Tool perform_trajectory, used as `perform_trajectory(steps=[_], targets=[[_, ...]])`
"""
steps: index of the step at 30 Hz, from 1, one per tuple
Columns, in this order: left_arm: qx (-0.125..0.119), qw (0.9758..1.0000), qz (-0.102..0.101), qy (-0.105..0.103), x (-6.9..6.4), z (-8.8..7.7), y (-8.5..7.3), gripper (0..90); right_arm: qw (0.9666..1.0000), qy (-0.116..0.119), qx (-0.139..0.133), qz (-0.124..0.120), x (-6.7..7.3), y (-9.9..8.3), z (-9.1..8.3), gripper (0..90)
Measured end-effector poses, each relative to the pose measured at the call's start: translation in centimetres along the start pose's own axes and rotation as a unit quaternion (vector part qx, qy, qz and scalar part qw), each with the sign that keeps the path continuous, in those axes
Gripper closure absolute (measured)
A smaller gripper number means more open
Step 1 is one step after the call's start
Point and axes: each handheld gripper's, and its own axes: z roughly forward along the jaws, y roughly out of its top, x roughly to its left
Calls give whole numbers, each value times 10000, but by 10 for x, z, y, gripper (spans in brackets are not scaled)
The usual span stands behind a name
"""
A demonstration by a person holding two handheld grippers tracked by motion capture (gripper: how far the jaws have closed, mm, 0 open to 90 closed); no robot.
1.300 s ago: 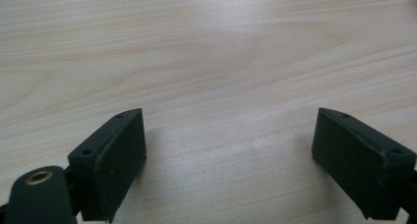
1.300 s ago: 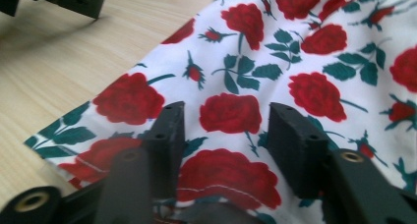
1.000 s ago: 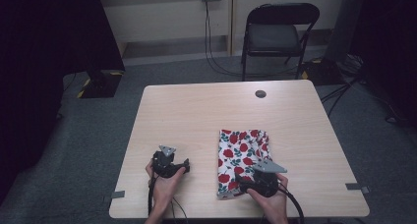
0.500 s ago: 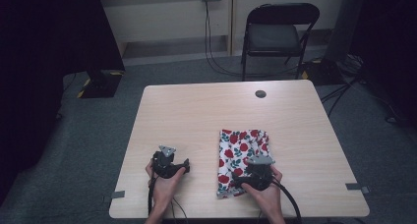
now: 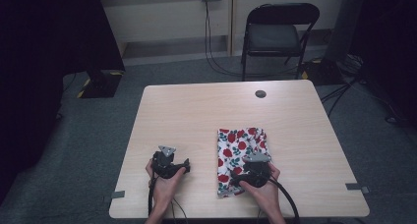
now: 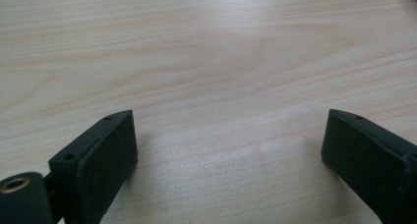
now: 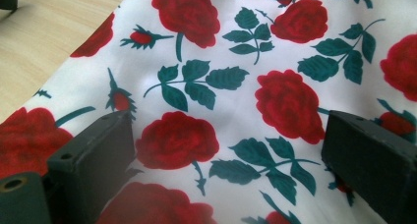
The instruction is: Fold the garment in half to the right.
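Surface: pale wood table [image 5: 196, 111] on grey carpet, dark curtains at both sides.
Left tool [image 5: 172, 161]: resting on bare table at the near edge, jaws standing wide, nothing between them.
Right tool [image 5: 255, 166]: low over the near end of the cloth; jaws have just been opening and now stand wide, pads [image 7: 98, 150] clear of the fabric, nothing gripped.
Rose-print cloth [image 5: 241, 145]: folded flat, right of centre, near half of the table.
Reading: cloth looks released; fold likely finished or due a fresh grasp.
Far side: small dark disc [image 5: 260, 94] near the far edge; folding chair [image 5: 275, 35] beyond.
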Motion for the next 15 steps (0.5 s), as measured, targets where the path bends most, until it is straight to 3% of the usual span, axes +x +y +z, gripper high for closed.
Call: perform_trajectory(steps=[15], targets=[[-4,9999,-98,113,-2,-1,-1,56,9999,-66,81,69,-4,20,20,34]])
